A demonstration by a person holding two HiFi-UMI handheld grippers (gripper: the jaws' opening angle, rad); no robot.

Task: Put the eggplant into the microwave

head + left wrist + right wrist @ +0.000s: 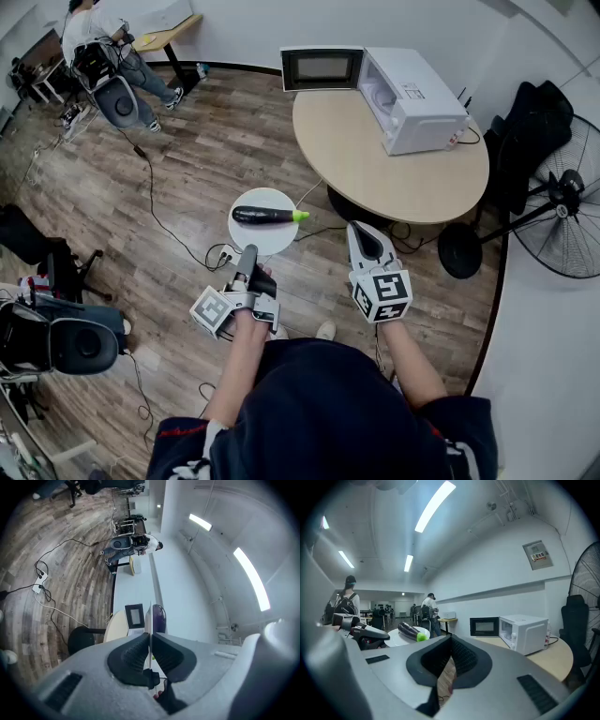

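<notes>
A dark purple eggplant [267, 216] with a green stem end lies on a round white plate [263, 240], held level over the wooden floor. My left gripper [249, 255] is shut on the plate's near rim; in the left gripper view the thin plate edge [149, 618] runs between the pads, with the eggplant [159, 617] just beyond. My right gripper [362, 231] is beside the plate on the right, shut and empty. The white microwave [412, 98] stands on the round beige table [375, 173] ahead with its door [322, 67] swung open. The right gripper view shows the eggplant [408, 630] and the microwave [524, 632].
A big black fan [562, 202] stands at the right, a dark jacket [530, 122] behind it. A black round stool base [459, 251] sits by the table. Cables [150, 197] trail over the floor. A person [103, 47] works at the far left; black chairs [56, 337] are at my left.
</notes>
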